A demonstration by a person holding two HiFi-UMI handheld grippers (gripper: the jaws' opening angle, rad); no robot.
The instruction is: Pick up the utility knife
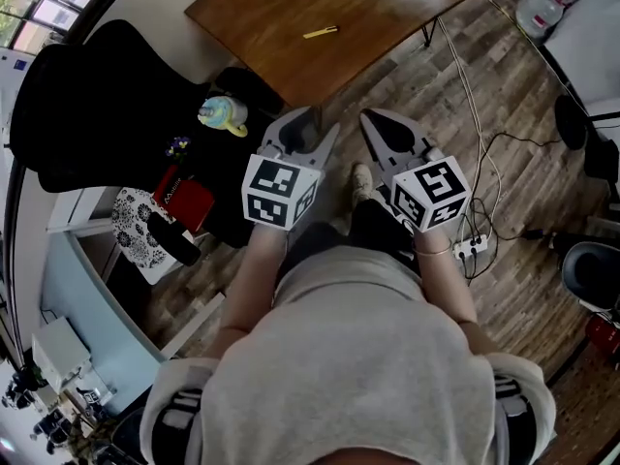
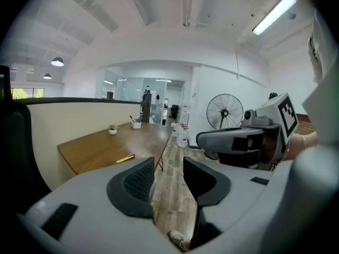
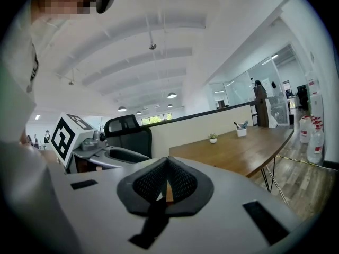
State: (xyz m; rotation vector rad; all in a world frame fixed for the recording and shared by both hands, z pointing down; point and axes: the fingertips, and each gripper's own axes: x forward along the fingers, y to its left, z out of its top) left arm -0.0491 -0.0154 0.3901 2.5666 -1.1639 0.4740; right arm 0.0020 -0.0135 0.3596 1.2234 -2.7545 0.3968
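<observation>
The utility knife (image 1: 320, 33) is a slim yellow piece lying on the brown wooden table (image 1: 291, 8), well ahead of both grippers. In the left gripper view the knife (image 2: 125, 159) lies near the table's front edge, far beyond the jaws. My left gripper (image 1: 315, 126) (image 2: 168, 171) is open, with an empty gap between its dark pads. My right gripper (image 1: 376, 124) (image 3: 167, 181) is shut, pads pressed together on nothing. Both are held side by side at waist height, apart from the table.
A black office chair (image 1: 97, 105) stands at the left beside a red box (image 1: 184, 201). Cables and a power strip (image 1: 470, 248) lie on the wood floor to the right. A small plant pot (image 2: 112, 129) and a pen cup (image 3: 241, 131) sit far back on the table. A fan (image 2: 224, 111) stands behind.
</observation>
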